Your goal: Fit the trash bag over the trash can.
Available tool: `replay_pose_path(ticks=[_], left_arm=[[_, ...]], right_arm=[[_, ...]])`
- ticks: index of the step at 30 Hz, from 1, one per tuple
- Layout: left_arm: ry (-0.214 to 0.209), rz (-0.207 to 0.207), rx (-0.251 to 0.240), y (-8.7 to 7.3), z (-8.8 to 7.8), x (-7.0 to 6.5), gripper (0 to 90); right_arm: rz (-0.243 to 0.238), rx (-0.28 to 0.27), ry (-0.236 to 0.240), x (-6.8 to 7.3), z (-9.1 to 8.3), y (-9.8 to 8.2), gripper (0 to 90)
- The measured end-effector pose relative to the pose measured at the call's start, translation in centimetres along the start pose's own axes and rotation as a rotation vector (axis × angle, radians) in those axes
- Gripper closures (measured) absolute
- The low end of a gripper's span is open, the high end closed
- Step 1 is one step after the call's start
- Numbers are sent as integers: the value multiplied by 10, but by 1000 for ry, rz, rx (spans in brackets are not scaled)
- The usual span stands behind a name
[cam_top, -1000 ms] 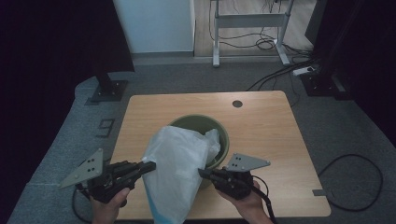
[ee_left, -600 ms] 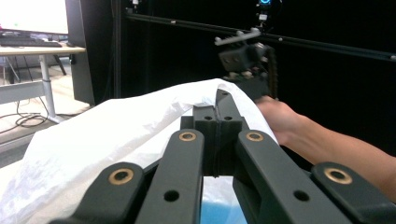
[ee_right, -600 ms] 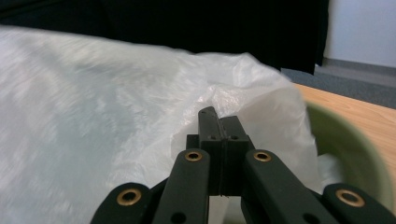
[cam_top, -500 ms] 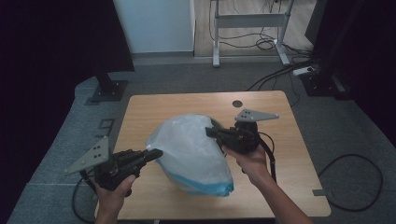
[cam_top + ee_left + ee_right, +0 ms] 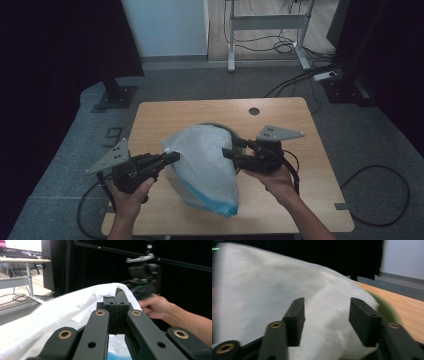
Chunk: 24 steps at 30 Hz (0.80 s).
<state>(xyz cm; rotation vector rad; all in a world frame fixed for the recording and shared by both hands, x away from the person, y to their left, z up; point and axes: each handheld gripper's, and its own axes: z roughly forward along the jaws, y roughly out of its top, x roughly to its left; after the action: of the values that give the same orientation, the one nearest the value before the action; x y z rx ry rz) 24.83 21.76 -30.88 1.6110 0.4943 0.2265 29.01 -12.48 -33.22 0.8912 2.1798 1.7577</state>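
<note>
White plastic bag (image 5: 202, 167) drapes over a green bin (image 5: 235, 137) at the middle of the wooden table (image 5: 165, 112) in the high view. The left gripper (image 5: 172, 157) pinches the bag's edge with its jaws clamped tight, likely to keep the film taut. The right gripper (image 5: 230, 155) has just been opening, its jaws parted beside the bag, probably to take a fresh hold. Grey carpet, cables and a desk frame lie beyond.

From the left gripper view, shut jaws bite the bag's fold (image 5: 110, 290), with the right gripper (image 5: 143, 280) blurred behind.

From the right gripper view, spread jaws straddle the bag (image 5: 327, 322) without pressing, the bin's rim (image 5: 387, 310) just beside.
</note>
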Motion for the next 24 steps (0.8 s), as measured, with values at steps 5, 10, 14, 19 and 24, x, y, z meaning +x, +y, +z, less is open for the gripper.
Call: replay_pose_path(ticks=[5, 10, 14, 19, 24], left_arm=[[-4, 0, 11, 0, 12, -1, 900], [-9, 2, 19, 2, 20, -2, 900], [-13, 2, 19, 3, 21, -1, 900], [-15, 0, 21, 2, 19, -1, 900], [-15, -10, 16, 1, 15, -1, 879]], right_arm=[[-56, 11, 97, 38, -19, -16, 363], [-75, 28, 114, 59, -13, -28, 330], [-100, 39, 108, 65, -3, -33, 360], [-159, 46, 87, 66, 5, -34, 743], [-159, 17, 126, 65, 3, -31, 890]])
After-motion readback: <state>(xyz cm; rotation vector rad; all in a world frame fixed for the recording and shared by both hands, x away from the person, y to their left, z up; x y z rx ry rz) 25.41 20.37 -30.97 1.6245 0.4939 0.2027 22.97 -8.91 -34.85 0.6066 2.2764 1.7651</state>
